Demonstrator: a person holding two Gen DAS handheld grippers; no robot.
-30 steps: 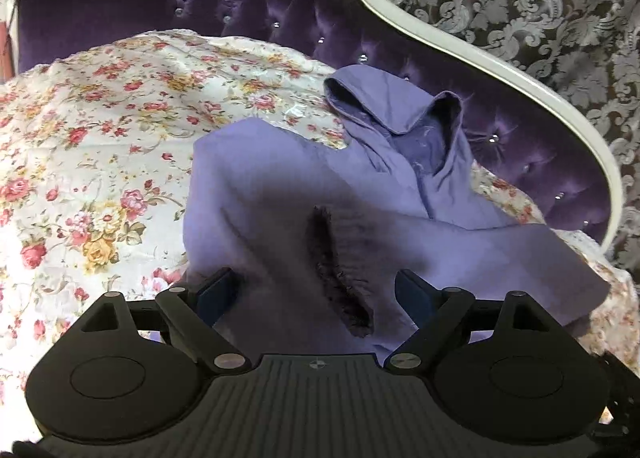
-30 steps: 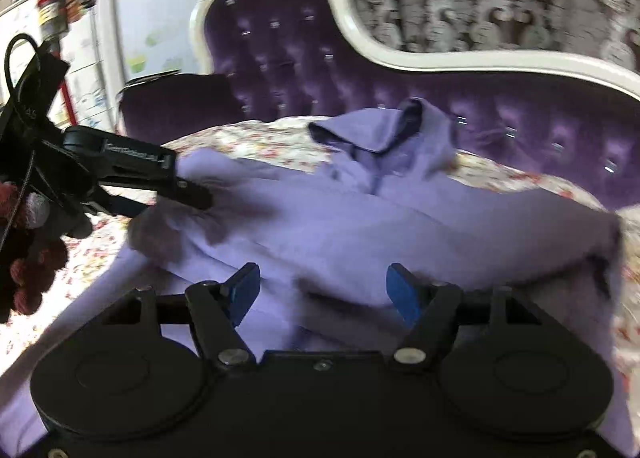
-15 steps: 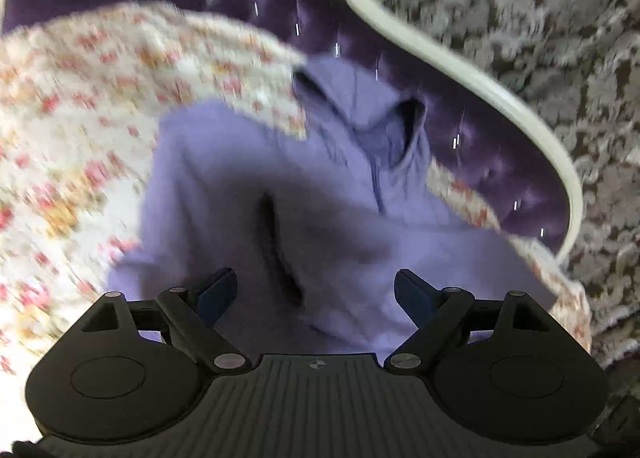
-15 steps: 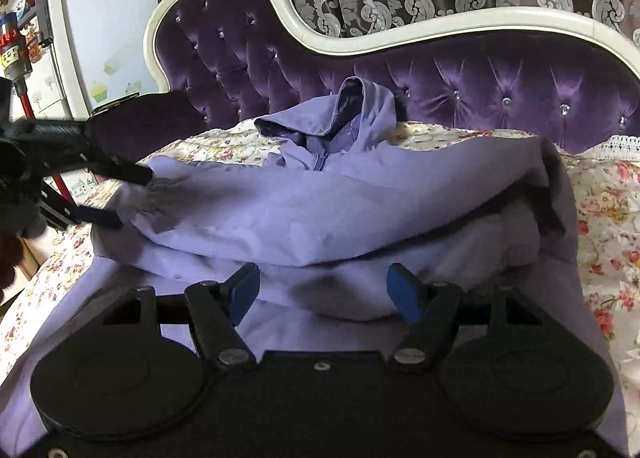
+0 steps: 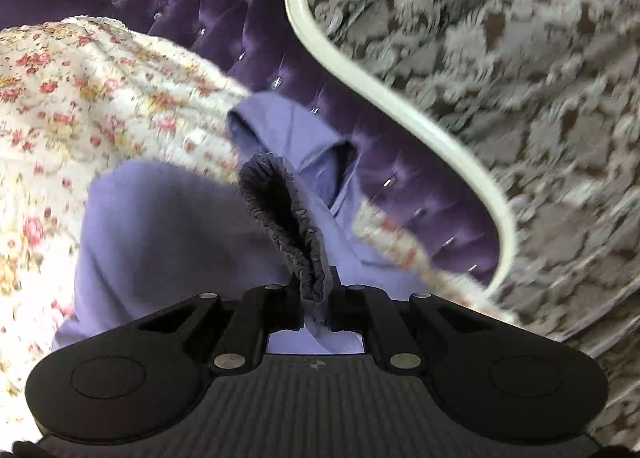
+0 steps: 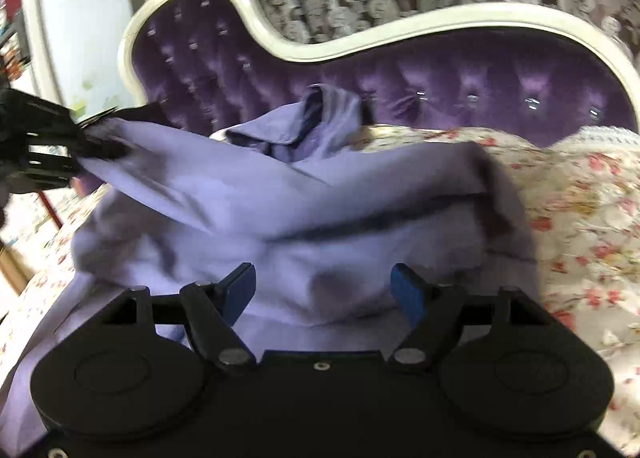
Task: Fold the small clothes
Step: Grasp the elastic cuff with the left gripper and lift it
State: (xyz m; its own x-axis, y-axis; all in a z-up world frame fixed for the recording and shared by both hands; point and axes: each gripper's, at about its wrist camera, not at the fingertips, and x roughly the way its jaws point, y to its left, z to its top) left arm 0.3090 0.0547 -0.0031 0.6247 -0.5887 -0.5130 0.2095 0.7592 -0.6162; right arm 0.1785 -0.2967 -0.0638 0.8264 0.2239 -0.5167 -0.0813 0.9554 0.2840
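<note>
lavender hoodie (image 6: 280,218) lies on the floral bed cover (image 6: 580,198). left hand-held gripper (image 5: 316,298) pinches its elastic cuff (image 5: 288,218); right hand-held gripper (image 6: 324,286) hovers wide, empty. thin cuff may slip free, dropping the sleeve crooked.

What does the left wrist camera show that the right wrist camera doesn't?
Left wrist only: the left gripper shut on the elastic sleeve cuff, seen close up. Right wrist only: the right gripper open above the hoodie, the sleeve pulled taut to the left, and the flowered sheet to its right. Both: the hood, the purple headboard and the patterned curtain.
</note>
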